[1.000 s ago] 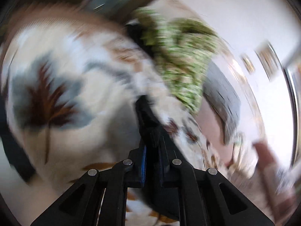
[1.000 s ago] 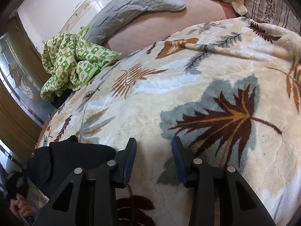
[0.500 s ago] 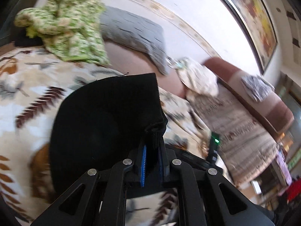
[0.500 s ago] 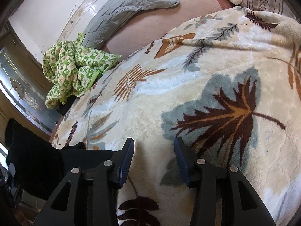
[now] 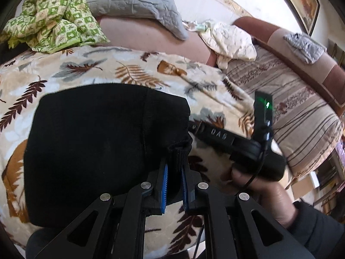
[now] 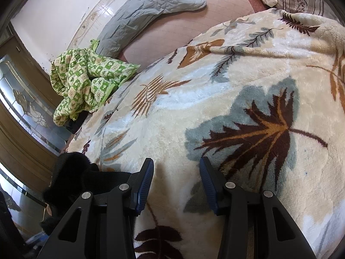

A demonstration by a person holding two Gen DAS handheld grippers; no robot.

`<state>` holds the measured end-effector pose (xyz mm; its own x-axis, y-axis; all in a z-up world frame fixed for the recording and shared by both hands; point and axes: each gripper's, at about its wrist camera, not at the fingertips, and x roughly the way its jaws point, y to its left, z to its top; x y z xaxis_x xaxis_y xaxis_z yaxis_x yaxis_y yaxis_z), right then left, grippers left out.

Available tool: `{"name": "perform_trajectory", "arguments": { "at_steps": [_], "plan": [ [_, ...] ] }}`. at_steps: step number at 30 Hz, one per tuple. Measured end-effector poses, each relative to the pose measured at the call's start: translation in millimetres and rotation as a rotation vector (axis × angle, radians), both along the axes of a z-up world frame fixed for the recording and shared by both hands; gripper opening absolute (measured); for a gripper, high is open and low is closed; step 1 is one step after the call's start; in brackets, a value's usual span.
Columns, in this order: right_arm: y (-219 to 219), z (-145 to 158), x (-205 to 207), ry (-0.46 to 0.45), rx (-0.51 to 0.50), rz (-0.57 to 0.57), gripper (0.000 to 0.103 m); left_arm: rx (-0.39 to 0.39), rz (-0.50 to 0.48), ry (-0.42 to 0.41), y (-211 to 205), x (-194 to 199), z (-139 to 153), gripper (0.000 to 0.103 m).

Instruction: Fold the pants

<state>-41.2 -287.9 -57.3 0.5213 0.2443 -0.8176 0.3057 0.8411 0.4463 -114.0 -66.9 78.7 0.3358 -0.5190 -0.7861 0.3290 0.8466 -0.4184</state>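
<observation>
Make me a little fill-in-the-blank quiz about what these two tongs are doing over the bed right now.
1. The left tongs are clamped on a piece of ____ fabric, the pants.
2. The right tongs hold ____ between their blue pads.
3. The blanket under both tongs is printed with ____.
4. The crumpled quilt at the far corner is checked cream and ____.

Missing words: black; nothing; leaves; green

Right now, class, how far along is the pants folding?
Barely begun. No finished fold shows. The left tool is shut on the ribbed edge of the black pants, bunched above the leaf blanket. The right tool is open and empty. Spreading and every fold remain.
</observation>
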Motion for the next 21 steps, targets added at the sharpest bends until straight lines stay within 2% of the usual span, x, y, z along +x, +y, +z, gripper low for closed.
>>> {"name": "perform_trajectory", "arguments": {
  "at_steps": [2,3,6,9,11,12,14,15,17,19,20,21],
  "plan": [
    [1,1,-1,-0.003,0.0,-0.001,0.046,-0.001,-0.011,0.015,-5,0,-5,0.012],
    [0,1,-1,-0.005,0.0,0.0,0.046,-0.013,-0.018,0.029,-6,2,-9,0.02],
    [-1,0,-1,-0.007,-0.003,0.001,0.046,-0.107,-0.048,0.07,-3,2,-9,0.039],
    [-1,2,-3,-0.012,0.002,-0.001,0.045,-0.224,-0.06,0.124,11,4,-4,0.042],
    [-1,6,-5,-0.014,-0.007,-0.011,0.042,-0.276,-0.001,0.113,37,1,6,0.043],
    [0,15,-8,-0.022,-0.049,-0.031,0.044,-0.296,0.045,0.097,54,-1,10,0.044],
    [6,38,-18,-0.09,-0.13,-0.026,0.044,-0.332,0.186,0.076,95,-3,16,0.047],
    [13,56,-24,-0.16,-0.164,0.011,0.044,-0.349,0.252,0.082,111,-4,15,0.047],
    [35,84,-35,-0.268,-0.22,0.118,0.043,-0.401,0.388,0.143,142,0,5,0.045],
    [66,105,-51,-0.374,-0.245,0.284,0.036,-0.405,0.443,0.217,151,9,-12,0.028],
    [84,111,-58,-0.406,-0.235,0.397,0.019,-0.383,0.465,0.25,151,11,-20,0.015],
    [96,111,-60,-0.406,-0.23,0.464,0.003,-0.365,0.487,0.285,150,13,-28,0.012]
  ]
}}
